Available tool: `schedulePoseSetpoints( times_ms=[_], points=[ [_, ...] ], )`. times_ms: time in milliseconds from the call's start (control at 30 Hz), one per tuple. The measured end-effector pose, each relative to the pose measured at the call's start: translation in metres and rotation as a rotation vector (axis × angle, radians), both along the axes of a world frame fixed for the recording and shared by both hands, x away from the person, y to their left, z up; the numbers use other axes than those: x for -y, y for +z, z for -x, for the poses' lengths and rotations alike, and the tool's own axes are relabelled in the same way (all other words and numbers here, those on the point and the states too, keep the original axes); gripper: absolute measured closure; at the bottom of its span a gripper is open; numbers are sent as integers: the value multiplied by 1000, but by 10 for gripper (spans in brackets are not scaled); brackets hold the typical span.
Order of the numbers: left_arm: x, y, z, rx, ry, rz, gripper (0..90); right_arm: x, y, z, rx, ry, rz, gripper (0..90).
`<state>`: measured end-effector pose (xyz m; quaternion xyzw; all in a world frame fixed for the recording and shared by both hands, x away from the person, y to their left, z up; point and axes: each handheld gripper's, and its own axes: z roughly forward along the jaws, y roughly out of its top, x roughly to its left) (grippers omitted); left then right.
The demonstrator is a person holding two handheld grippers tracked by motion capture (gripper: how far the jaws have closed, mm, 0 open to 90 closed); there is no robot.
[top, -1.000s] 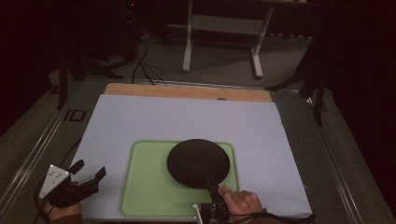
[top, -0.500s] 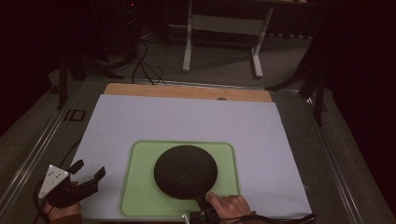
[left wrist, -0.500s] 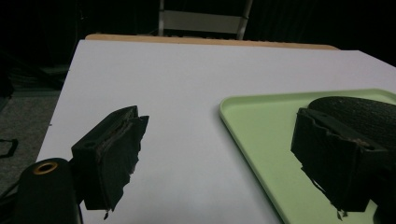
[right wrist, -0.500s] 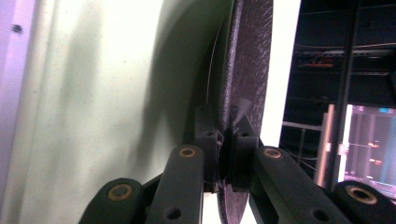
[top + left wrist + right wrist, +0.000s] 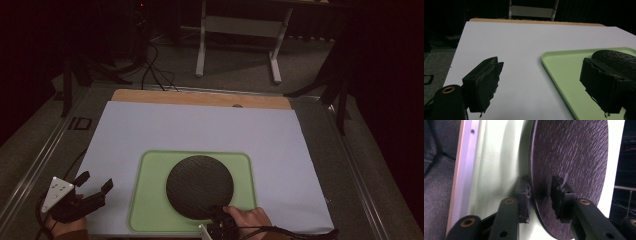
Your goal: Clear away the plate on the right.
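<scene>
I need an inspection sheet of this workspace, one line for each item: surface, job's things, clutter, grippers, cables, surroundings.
Surface: white sheet over a table with a wooden far edge.
Job's things: black textured plate on a green tray.
Clutter: nothing seen.
Grippers: left hand-held gripper open, off the tray's left side; right hand-held gripper has one jaw either side of the plate's near rim, grip uncertain.
Cables: black cables on the floor beyond the table.
Surroundings: dark room, grey stand legs.
</scene>
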<state>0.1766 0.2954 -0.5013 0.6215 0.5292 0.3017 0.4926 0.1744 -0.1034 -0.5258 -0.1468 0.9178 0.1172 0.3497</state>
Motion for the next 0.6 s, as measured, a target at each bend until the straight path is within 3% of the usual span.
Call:
schedulePoseSetpoints(
  times_ms=[133,600],
  points=[
    [1,0,0,0,-3,-3,161,4,6,-1,-78,-15,-25,609],
    [0,0,0,0,-1,-1,161,15,27,-8,-187,-45,-129,581]
  ],
)
